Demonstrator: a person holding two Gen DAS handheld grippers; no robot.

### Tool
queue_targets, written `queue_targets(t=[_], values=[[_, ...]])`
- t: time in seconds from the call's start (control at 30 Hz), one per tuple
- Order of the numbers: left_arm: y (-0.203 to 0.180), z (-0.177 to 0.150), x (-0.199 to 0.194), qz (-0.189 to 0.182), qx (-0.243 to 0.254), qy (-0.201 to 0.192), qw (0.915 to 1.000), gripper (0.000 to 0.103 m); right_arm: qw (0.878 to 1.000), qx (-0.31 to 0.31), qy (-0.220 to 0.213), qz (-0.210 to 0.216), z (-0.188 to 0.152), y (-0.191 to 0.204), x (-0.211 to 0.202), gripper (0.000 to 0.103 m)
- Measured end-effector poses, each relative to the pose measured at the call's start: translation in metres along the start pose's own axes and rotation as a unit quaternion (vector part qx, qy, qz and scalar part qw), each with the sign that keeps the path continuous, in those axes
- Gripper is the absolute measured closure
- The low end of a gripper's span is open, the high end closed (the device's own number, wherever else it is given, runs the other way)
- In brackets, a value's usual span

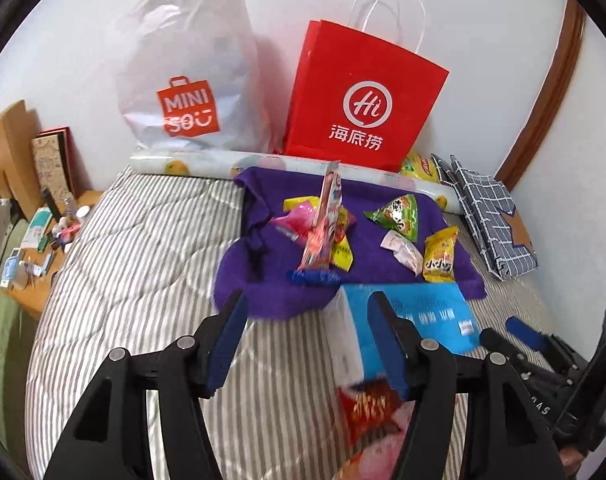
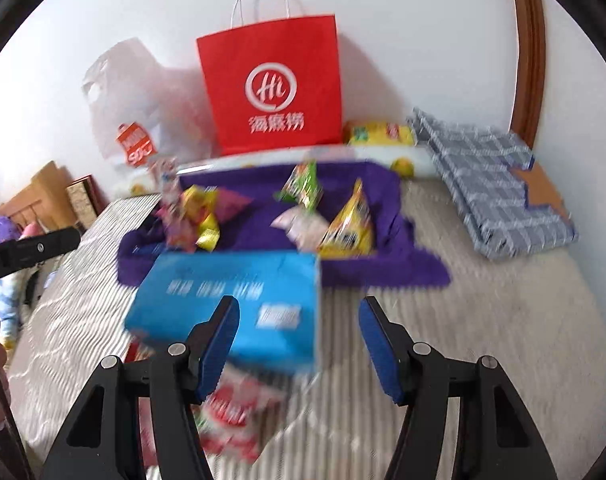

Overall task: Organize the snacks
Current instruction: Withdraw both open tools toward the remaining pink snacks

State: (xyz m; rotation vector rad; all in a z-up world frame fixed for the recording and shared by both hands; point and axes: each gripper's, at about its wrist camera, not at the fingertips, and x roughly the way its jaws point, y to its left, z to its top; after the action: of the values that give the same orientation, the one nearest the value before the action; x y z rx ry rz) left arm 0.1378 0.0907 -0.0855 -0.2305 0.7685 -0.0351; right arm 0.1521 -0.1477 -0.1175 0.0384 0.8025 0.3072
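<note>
My left fingers (image 1: pixel 307 344) stand apart with nothing between them, hanging over the striped bed (image 1: pixel 143 248), and my right fingers (image 2: pixel 299 346) are also apart and empty, though that view is blurred. The snacks lie on a purple cloth (image 1: pixel 375 264) in the middle of the frame: a green triangular pack (image 1: pixel 397 212), a yellow pack (image 1: pixel 441 254), a pale wrapper (image 1: pixel 403 250) between them, and a tall pink pack (image 1: pixel 323 228) standing among pink and yellow ones. A blue box (image 1: pixel 431 316) sits just below the cloth, and a red snack bag (image 1: pixel 369 410) lies under my left fingers at the bottom. A red paper bag (image 1: pixel 363 92) and a white plastic bag (image 1: pixel 187 76) lean on the wall in the upper half.
</note>
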Motion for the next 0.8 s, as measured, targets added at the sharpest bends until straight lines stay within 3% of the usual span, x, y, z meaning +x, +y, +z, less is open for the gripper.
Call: queue_targets(t=[0.23, 0.43, 0.67, 0.8], values=[[0.005, -0.019, -0.021, 0.005, -0.001, -0.003, 1.0000, 0.038, 0.999, 0.004, 0.024, 0.030, -0.025, 0.017, 0.005, 0.043], [0.010, -0.030, -0.022, 0.001, -0.013, 0.002, 0.9999, 0.038, 0.996, 0.044, 0.055, 0.051, -0.043, 0.015, 0.017, 0.043], [0.012, -0.042, -0.018, -0.001, -0.011, 0.020, 0.9997, 0.038, 0.989, 0.105, 0.074, 0.070, -0.047, 0.012, 0.030, 0.042], [0.011, -0.049, -0.018, -0.004, -0.003, 0.023, 0.9997, 0.038, 0.988, 0.109, 0.077, 0.079, -0.046, 0.014, 0.034, 0.042]])
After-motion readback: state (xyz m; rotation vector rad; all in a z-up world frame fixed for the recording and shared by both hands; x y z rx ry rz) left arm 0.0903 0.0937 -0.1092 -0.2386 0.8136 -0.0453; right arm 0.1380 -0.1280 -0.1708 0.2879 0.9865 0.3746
